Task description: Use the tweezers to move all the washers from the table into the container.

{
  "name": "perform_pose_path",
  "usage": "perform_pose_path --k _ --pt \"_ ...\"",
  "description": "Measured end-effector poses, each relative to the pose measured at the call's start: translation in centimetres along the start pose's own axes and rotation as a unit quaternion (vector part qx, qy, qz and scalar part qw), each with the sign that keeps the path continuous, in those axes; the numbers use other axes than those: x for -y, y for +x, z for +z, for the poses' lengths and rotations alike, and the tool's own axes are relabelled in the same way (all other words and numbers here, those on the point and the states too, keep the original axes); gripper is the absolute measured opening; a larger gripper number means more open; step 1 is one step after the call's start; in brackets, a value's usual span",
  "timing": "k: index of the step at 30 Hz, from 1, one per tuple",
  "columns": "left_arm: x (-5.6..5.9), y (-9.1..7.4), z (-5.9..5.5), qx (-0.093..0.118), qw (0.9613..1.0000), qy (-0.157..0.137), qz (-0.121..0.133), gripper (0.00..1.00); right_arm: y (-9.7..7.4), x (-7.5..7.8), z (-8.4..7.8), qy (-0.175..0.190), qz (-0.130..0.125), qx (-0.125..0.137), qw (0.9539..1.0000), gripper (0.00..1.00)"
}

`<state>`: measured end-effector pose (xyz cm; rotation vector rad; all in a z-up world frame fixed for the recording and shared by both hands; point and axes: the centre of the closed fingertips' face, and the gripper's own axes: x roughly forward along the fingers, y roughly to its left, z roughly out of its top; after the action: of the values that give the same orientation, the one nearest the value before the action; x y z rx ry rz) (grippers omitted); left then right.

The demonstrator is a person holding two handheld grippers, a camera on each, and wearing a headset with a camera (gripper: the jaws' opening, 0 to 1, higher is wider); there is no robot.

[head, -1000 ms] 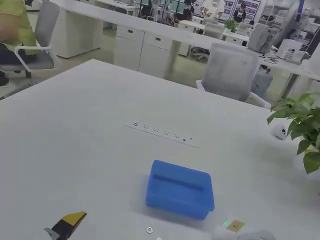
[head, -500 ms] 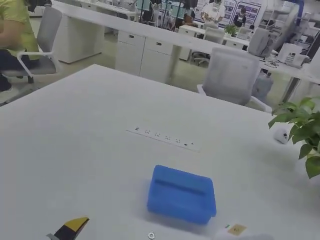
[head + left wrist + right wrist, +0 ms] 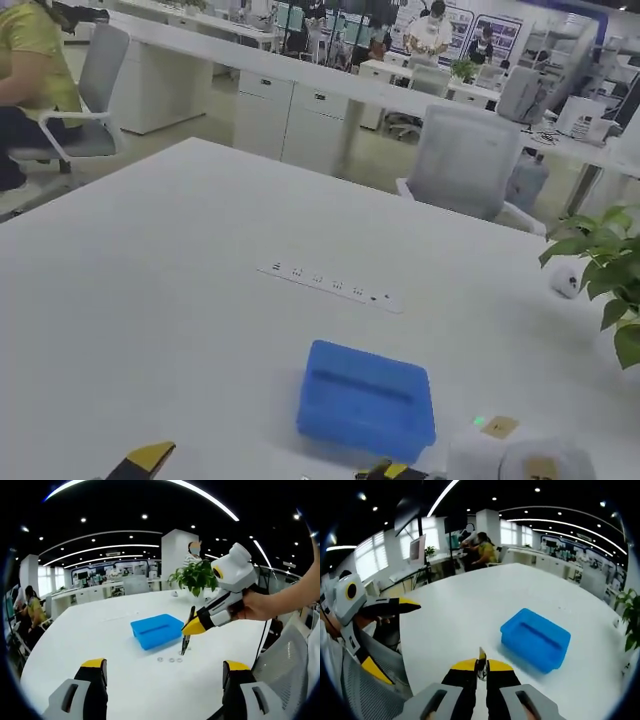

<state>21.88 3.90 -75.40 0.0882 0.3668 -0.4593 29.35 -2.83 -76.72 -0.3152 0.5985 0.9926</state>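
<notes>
Broadly, the white table [image 3: 150, 300] gives a wide bare stretch for moving. Its far corner points toward the room, and an inset power strip [image 3: 330, 285] lies across the middle, well back from every edge. The blue container [image 3: 365, 400] sits open-topped between the power strip and the person's edge, right of the middle and well apart from the strip. In the left gripper view three washers [image 3: 171, 660] lie flat in a short row on the table just beside the container, on its side toward the person's edge and apart from its wall. The right gripper [image 3: 482, 666] has its jaws pressed together on the tweezers [image 3: 187, 632], which stick out ahead of the yellow pads. In the left gripper view a hand [image 3: 252, 605] holds that gripper above the table with the tweezers pointing steeply down. Their tips are over one end of the washer row, and whether they touch a washer cannot be told. The left gripper [image 3: 164, 664] has its jaws spread wide with nothing between them, low over the table on the person's side of the washers. At the right edge a potted plant [image 3: 600, 270] leans over the table. Beyond the far edge stands a white office chair [image 3: 465, 160], then rows of white desks [image 3: 300, 90]. A person in a yellow top [image 3: 30, 70] sits at the far left of the room.
</notes>
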Motion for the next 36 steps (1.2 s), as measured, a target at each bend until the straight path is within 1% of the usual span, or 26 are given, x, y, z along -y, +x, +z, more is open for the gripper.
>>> perform_pose_path --k 2,4,7,10,13,16,17,18,20,23,26,28,30,33,36 --pt "-0.1 0.0 -0.1 -0.004 1.0 0.0 0.001 0.98 0.1 0.3 0.8 -0.013 -0.002 0.004 0.9999 0.02" --pt "0.0 0.0 -0.1 -0.004 1.0 0.001 0.001 0.98 0.2 0.6 1.4 -0.02 -0.003 0.007 0.9998 0.02" --pt "-0.1 0.1 -0.2 -0.005 1.0 0.005 0.002 0.98 0.7 1.5 2.6 -0.03 -0.007 0.015 0.9994 0.02" --pt "0.0 0.1 -0.3 -0.006 0.9999 0.008 0.002 0.97 1.1 2.5 3.6 -0.039 -0.017 0.023 0.9988 0.02" --pt "0.0 0.1 -0.4 -0.01 0.9999 0.012 0.001 0.98 1.6 3.2 4.7 -0.04 -0.022 0.033 0.9984 0.02" --pt "0.1 0.2 -0.6 -0.013 0.9997 0.02 0.002 0.98 2.1 4.3 5.8 -0.04 -0.047 0.049 0.9969 0.02" --pt "0.2 0.3 -0.8 -0.018 0.9996 0.022 0.0 0.98 2.4 4.8 6.1 -0.034 -0.053 0.054 0.9966 0.02" --pt "0.2 0.3 -0.9 -0.02 0.9995 0.025 0.0 0.98 2.8 5.5 6.3 -0.026 -0.065 0.054 0.9961 0.02" --pt "0.3 0.3 -0.9 -0.021 0.9992 0.033 0.001 0.98 3.5 6.0 6.6 -0.022 -0.066 0.056 0.996 0.02" --pt "0.3 0.3 -1.1 -0.025 0.9991 0.035 0.001 0.98 4.7 6.3 7.1 -0.015 -0.064 0.058 0.9962 0.02" --pt "0.2 0.3 -1.3 -0.029 0.999 0.034 0.002 0.98 5.9 6.4 7.1 -0.019 -0.062 0.053 0.9965 0.02" --pt "0.1 0.3 -1.2 -0.028 0.9989 0.038 0.005 0.99 6.9 6.6 6.6 -0.011 -0.059 0.044 0.9972 0.02" --pt "0.0 0.3 -1.3 -0.029 0.9988 0.039 0.007 0.99 7.5 6.9 6.1 -0.012 -0.061 0.037 0.9974 0.02" --pt "-0.1 0.3 -1.4 -0.032 0.9986 0.04 0.01 0.99 8.6 7.2 5.2 -0.003 -0.058 0.025 0.998 0.02" --pt "-0.3 0.3 -1.5 -0.034 0.9987 0.037 0.012 0.99 9.3 7.4 4.7 0.002 -0.055 0.016 0.9984 0.02"
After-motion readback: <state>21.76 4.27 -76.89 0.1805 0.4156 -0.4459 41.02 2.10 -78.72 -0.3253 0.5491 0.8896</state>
